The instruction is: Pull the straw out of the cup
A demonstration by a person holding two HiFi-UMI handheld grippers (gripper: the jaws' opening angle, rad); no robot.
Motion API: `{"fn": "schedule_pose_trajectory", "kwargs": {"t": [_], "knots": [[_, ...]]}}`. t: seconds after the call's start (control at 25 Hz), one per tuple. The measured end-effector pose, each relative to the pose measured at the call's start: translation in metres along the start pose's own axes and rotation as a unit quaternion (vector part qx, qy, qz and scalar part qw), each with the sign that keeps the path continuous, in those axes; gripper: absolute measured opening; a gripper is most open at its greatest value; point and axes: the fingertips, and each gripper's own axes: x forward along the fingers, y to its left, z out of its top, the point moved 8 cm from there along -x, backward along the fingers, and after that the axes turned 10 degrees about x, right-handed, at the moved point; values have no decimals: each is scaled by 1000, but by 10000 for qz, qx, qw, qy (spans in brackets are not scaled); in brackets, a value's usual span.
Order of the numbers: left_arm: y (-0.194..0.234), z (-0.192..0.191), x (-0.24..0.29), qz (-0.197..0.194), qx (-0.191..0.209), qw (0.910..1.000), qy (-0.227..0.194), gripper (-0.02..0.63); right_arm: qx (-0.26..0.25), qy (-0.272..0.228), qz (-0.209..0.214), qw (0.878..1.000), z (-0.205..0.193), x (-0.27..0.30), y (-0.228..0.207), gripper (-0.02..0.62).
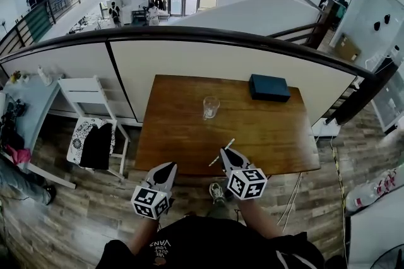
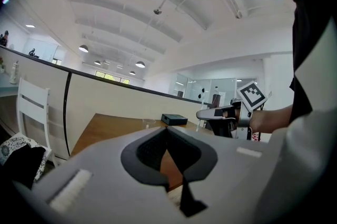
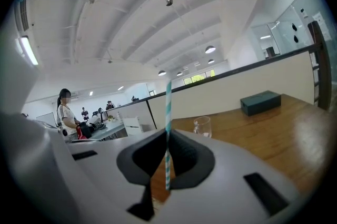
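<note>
We pinch the striped straw (image 3: pixel 168 107) in our right gripper (image 1: pixel 225 151). Our left gripper (image 1: pixel 168 167) is closed on nothing. The cup (image 1: pixel 211 107) stands farther off on the counter (image 1: pixel 177 135).

**Bench** (image 1: pixel 183 135): bare wood lies open from the near edge to the glass cup (image 1: pixel 211 107), which stands toward the far middle. A dark box (image 1: pixel 269 88) occupies the far right corner. A partition wall (image 1: pixel 189 56) closes the far edge. A white chair (image 1: pixel 82 89) stands left. A striped straw (image 1: pixel 213 161), clamped in the right tool (image 1: pixel 224 151), juts over the near edge.
</note>
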Motion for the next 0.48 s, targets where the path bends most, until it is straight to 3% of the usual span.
{"fn": "schedule_pose_trajectory", "kwargs": {"t": [0.48], "knots": [[-11, 0, 4, -65, -7, 9999, 83, 12, 20, 97, 32, 9999, -4, -5, -4, 25]]}}
